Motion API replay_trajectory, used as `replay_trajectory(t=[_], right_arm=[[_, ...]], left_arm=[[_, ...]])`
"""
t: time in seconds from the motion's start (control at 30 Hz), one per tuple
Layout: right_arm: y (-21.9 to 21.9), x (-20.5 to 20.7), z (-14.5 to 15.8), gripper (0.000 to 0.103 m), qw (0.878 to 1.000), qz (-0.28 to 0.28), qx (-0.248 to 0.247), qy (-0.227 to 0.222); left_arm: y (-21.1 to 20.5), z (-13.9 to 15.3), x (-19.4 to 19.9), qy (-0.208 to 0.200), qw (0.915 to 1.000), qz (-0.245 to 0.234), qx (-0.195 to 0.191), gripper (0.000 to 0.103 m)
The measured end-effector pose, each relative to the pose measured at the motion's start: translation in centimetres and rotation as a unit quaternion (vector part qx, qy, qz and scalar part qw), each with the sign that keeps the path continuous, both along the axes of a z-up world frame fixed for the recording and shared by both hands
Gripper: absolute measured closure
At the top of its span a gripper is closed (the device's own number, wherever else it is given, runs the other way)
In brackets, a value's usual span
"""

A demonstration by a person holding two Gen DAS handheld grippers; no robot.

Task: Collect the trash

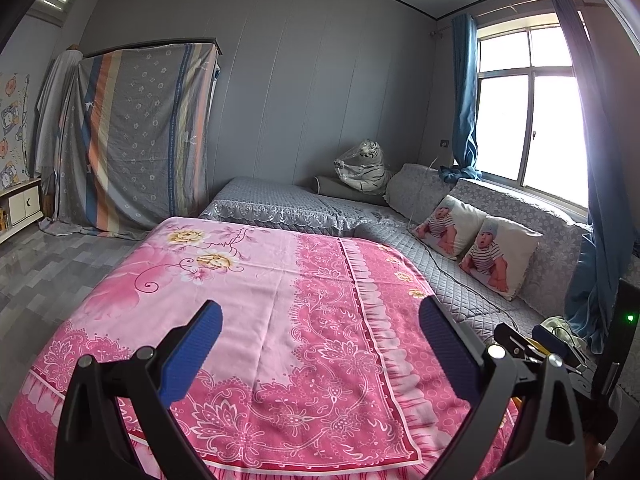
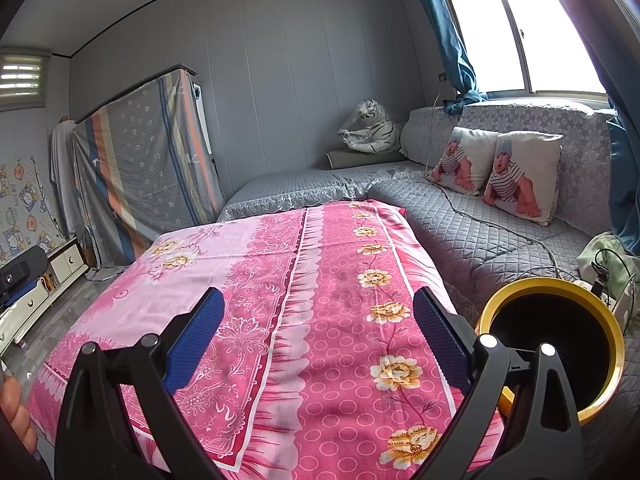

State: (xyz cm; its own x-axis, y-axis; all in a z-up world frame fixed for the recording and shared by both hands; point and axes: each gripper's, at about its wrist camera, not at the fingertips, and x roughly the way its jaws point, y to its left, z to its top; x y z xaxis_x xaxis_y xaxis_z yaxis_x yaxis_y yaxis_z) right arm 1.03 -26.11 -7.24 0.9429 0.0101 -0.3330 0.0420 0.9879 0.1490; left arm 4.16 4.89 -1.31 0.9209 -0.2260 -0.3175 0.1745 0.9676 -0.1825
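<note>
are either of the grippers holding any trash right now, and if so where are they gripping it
Nothing is held. The left hand-held gripper and the right hand-held gripper both hang open over the pink cloth, with only fabric showing between the jaws.

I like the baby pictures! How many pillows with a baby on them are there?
2. Both white square baby-print pillows lean side by side against the grey sofa back under the window: one nearer the corner, one nearer the camera. None seems hidden.
</note>
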Motion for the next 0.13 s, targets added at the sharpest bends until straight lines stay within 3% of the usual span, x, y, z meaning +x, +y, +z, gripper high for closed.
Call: replay_trajectory(t=[0.13], right_arm=[[0.0, 0.05, -0.16, 0.012, 1.0, -0.001, 0.001, 0.001]], left_arm=[[0.05, -0.17, 0.06, 0.0, 1.0, 0.0, 0.001, 0.008]])
